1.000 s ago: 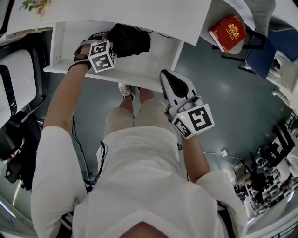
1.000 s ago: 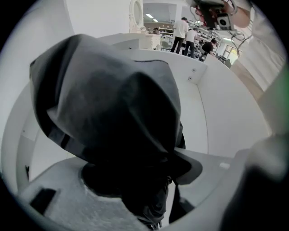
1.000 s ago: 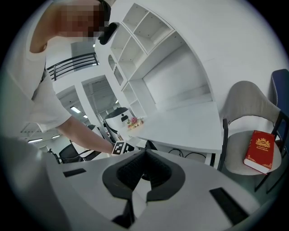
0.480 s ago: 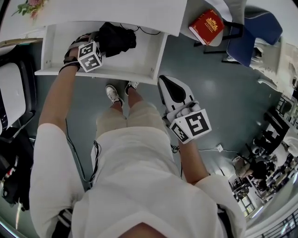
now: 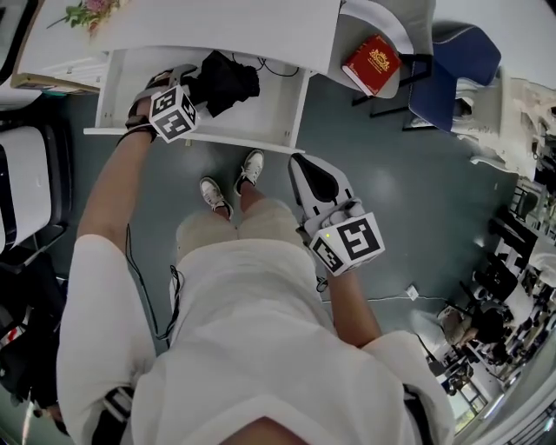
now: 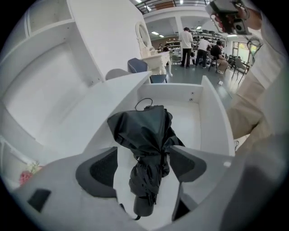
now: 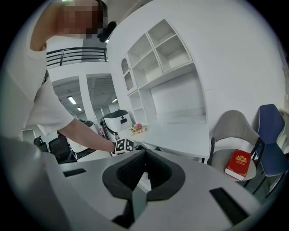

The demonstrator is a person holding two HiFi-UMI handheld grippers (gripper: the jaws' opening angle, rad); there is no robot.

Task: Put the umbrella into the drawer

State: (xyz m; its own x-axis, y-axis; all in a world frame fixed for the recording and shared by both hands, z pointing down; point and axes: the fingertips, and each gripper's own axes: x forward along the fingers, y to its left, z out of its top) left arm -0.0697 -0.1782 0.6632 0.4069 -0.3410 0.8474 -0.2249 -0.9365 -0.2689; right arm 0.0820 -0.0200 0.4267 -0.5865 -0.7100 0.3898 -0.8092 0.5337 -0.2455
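The black folded umbrella lies inside the open white drawer, its handle end toward me. My left gripper hangs over the drawer's left part, pointing steeply down. Its jaws are opening and stand wide on either side of the umbrella without pressing it. My right gripper is held in the air to the right of the drawer, in front of my body. It is shut, with nothing between the pads.
The white desk top overhangs the drawer, with flowers at its left end. A red book lies on a grey chair beside a blue chair. My feet stand below the drawer front.
The left gripper has lifted off the umbrella with its jaws spreading; the umbrella stays in the drawer. The right gripper has risen and shifted sideways, still shut.
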